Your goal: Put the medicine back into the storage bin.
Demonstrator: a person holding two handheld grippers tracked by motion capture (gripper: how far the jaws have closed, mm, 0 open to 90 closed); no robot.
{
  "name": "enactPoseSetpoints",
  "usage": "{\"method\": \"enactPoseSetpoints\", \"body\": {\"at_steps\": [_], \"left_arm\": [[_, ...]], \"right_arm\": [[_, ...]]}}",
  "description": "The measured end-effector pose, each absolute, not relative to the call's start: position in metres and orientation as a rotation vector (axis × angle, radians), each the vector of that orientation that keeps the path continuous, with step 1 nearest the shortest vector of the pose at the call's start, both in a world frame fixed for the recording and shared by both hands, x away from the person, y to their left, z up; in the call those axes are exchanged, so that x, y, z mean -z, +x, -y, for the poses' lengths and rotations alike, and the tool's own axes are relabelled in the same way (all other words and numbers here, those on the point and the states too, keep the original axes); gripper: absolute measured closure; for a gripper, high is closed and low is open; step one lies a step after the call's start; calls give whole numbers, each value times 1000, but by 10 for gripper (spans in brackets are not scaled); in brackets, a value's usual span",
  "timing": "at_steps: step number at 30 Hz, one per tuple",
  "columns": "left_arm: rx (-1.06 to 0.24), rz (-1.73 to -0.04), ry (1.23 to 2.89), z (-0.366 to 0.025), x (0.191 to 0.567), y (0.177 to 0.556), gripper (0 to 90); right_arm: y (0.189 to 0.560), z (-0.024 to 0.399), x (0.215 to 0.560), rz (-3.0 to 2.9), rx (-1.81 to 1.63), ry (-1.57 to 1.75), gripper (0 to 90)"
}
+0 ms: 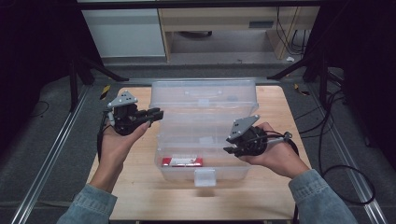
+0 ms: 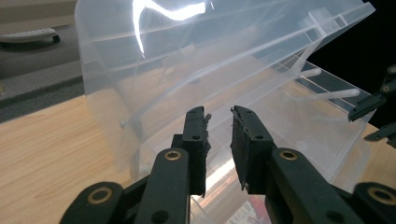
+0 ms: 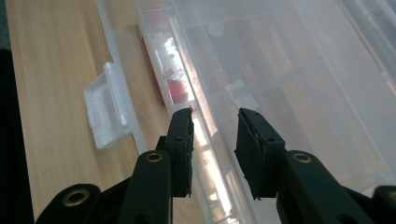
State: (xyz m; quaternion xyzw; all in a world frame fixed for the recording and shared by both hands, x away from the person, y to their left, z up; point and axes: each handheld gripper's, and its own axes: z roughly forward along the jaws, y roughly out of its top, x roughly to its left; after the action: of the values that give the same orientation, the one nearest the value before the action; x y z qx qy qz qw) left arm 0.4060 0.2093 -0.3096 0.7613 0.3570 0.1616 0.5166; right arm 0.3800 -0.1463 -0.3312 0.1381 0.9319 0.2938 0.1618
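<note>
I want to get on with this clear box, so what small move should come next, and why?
Probably ease the left gripper forward onto the raised lid to steady it. The clear box stands open on the table, and the lid leans upright just ahead of that gripper's parted, empty jaws. The right gripper, also empty, hangs over the box's near compartments beside the red item.

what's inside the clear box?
A red packet lies in the front compartment of the clear box, lid raised. Other compartments look empty; glare hides some detail.
</note>
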Motion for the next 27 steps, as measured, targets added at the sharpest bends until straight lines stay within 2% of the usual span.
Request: {"method": "enactPoseSetpoints", "body": {"at_steps": [2, 10, 20, 27], "left_arm": [[-385, -855, 1832, -209, 311, 405, 750], [-371, -865, 1828, -211, 319, 404, 750], [-362, -871, 1821, -217, 318, 405, 761], [-352, -866, 1817, -216, 324, 396, 759]], "right_arm": [[378, 149, 329, -2647, -866, 420, 621], [373, 158, 322, -2599, -912, 470, 609], [377, 158, 334, -2684, -850, 471, 742], [374, 161, 340, -2687, -849, 479, 761]]}}
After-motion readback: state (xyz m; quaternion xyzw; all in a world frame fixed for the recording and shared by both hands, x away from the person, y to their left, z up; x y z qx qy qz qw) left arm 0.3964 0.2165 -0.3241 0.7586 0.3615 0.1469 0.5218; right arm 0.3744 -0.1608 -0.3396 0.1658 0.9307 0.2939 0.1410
